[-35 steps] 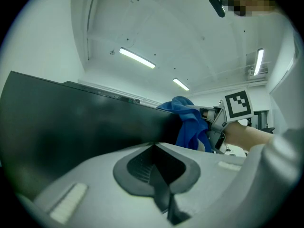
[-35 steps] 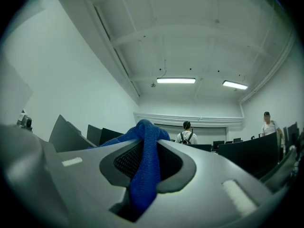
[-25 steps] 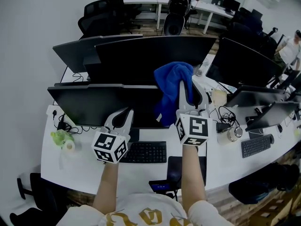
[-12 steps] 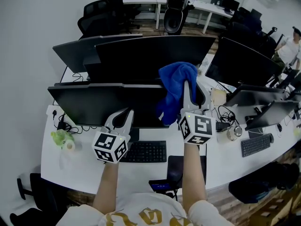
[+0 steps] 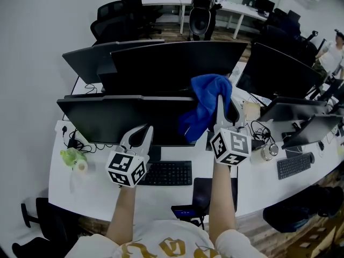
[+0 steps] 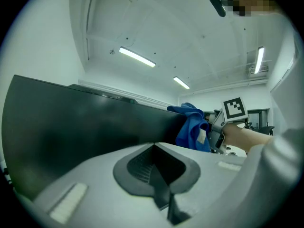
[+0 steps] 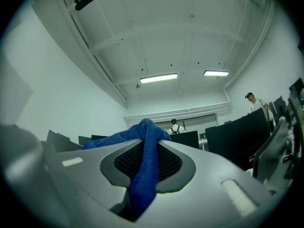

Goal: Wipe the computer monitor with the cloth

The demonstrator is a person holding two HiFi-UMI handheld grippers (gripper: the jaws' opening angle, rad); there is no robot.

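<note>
As I looked down through the head view, the white desk (image 5: 91, 190) filled most of the picture, curving away to the right with several dark monitors standing on it. Nearest to me stood the computer monitor (image 5: 118, 120), its screen black and wide, with more screens ranked behind it. The blue cloth (image 5: 207, 104) hung at this monitor's right end, bunched at the top edge and trailing down across the corner of the screen. From the left gripper view I saw the cloth (image 6: 192, 127) draped at the far end of the same dark panel (image 6: 85, 122).

I had the right gripper (image 5: 221, 100) raised at that corner, its jaws clamped on a fold of the cloth (image 7: 142, 137), which ran up between them and spilled over the tips of the gripper (image 7: 145, 170). The left gripper (image 5: 141, 130) sat lower, in front of the screen's middle; its jaws (image 6: 159, 175) were pressed together with nothing between them.

Below the monitor lay a black keyboard (image 5: 166, 173). A small green object (image 5: 70, 156) rested near the desk's left end. Among the cables to the right sat a small round thing (image 5: 267, 152); I could not tell whether it held anything.
</note>
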